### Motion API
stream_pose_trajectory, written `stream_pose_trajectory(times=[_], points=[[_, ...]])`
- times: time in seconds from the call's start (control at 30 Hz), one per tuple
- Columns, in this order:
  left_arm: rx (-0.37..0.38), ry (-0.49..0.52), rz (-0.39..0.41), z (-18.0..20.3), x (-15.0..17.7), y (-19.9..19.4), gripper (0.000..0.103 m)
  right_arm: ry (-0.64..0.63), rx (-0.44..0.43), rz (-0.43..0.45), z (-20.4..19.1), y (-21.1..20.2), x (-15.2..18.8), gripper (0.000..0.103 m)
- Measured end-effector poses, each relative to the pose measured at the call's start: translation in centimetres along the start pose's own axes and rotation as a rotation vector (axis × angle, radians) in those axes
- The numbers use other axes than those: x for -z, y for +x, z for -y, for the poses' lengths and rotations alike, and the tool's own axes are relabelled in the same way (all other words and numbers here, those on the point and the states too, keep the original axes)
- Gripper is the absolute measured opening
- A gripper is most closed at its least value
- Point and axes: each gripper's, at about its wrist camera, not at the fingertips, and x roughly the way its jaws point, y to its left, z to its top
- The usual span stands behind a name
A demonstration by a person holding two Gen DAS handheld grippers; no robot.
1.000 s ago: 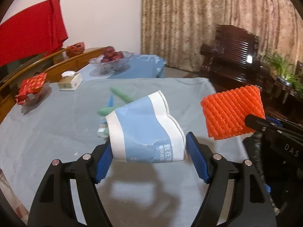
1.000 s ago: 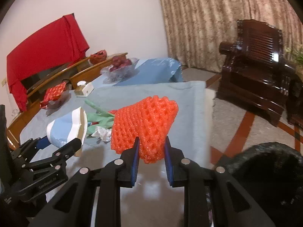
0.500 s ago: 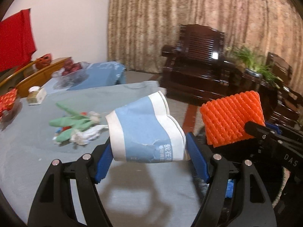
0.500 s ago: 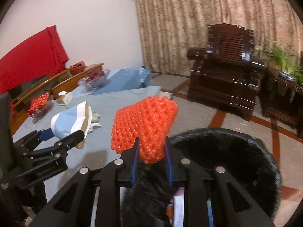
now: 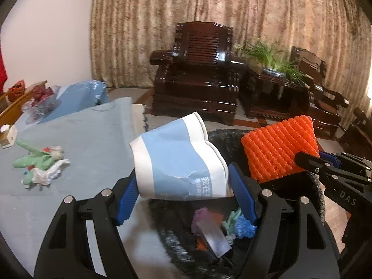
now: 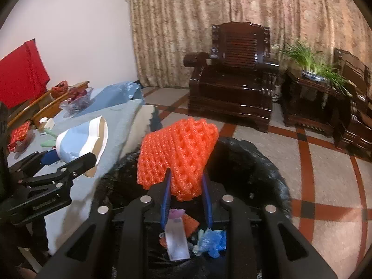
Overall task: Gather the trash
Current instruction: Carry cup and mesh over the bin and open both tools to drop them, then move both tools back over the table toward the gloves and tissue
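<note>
A crushed blue-and-white paper cup (image 5: 179,162) is clamped between the pads of the left gripper (image 5: 186,193), jaws set wide around it. An orange foam net (image 6: 176,155) is pinched in the right gripper (image 6: 186,200), jaws narrow. Both are held above a black-lined trash bin (image 6: 255,162) already holding scraps. To the left, more litter (image 5: 39,165) is left on the grey-blue tablecloth (image 5: 93,139). Dark wooden armchairs (image 6: 232,74) are seen far off by the curtain (image 5: 232,11).
</note>
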Motion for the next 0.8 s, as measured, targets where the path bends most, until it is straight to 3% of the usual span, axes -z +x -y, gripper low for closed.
stream_pose_trajectory(times=[0.27, 0.37, 0.4, 0.43, 0.6, 0.67, 0.8], points=[[0.057, 0.039, -0.025, 2.2, 0.6, 1.7, 0.072, 0.036, 0.047, -0.017, 2.9, -0.2, 1.1, 0.024], [0.11, 0.04, -0.055, 2.7, 0.9, 2.3, 0.077, 0.037, 0.064, -0.035, 3.4, 0.1, 1.4, 0.028], [0.122, 0.037, -0.06, 2.7, 1.0, 2.4, 0.084, 0.036, 0.075, -0.042, 3.5, 0.2, 1.4, 0.031], [0.13, 0.033, -0.06, 2.6, 1.1, 2.4, 0.087, 0.037, 0.082, -0.051, 3.8, 0.4, 1.6, 0.034], [0.124, 0.026, -0.055, 1.7, 1.2, 2.2, 0.089, 0.059, 0.11, -0.058, 4.5, 0.4, 2.2, 0.078], [0.104, 0.016, -0.049, 1.0, 1.3, 2.0, 0.09, 0.066, 0.116, -0.043, 4.4, 0.2, 2.2, 0.091], [0.057, -0.023, -0.035, -1.1, 1.0, 1.1, 0.091, 0.069, 0.106, -0.02, 3.9, 0.0, 1.7, 0.096]])
